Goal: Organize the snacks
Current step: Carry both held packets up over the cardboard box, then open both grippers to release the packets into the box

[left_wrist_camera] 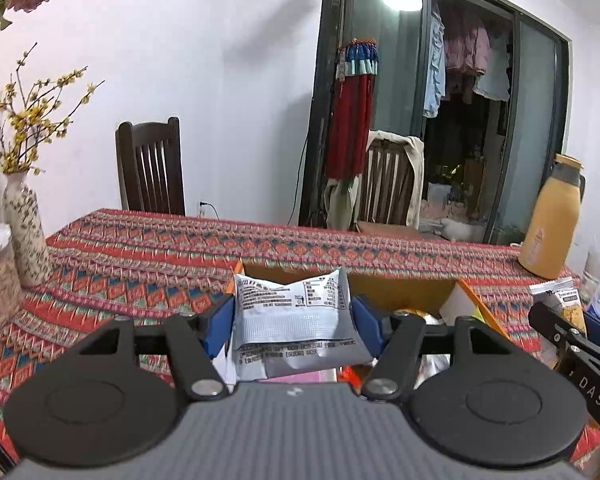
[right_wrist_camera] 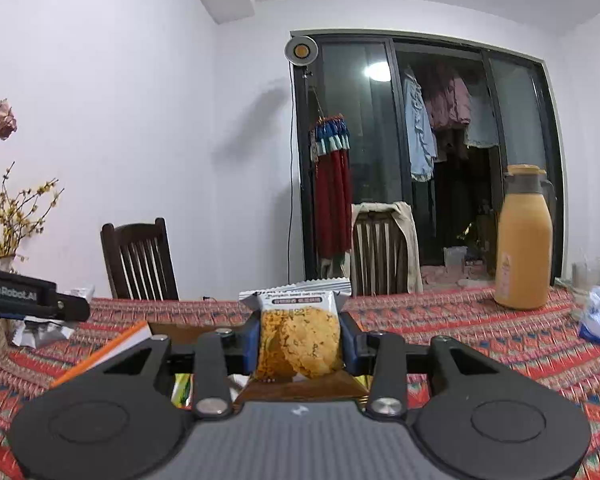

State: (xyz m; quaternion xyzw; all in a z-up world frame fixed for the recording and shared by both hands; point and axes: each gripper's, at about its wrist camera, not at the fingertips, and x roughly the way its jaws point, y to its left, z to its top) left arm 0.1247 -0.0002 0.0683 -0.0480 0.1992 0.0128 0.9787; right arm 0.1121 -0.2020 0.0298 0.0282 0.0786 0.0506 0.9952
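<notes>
Above the cardboard box [left_wrist_camera: 384, 280], my left gripper [left_wrist_camera: 294, 320] is closed on a gray packet [left_wrist_camera: 296, 316] that looks light and soft, and my right gripper [right_wrist_camera: 300, 338] is closed on a cracker packet [right_wrist_camera: 298, 336], probably fragile, so I pinch both gently by the sides.

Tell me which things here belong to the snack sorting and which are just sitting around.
Part of the job:
- silver-white foil snack packet, in left gripper
- clear-fronted cracker packet, in right gripper
- orange-edged cardboard box

Just lying about:
- orange thermos jug
- speckled vase of yellow blossoms
- dark wooden chair
</notes>
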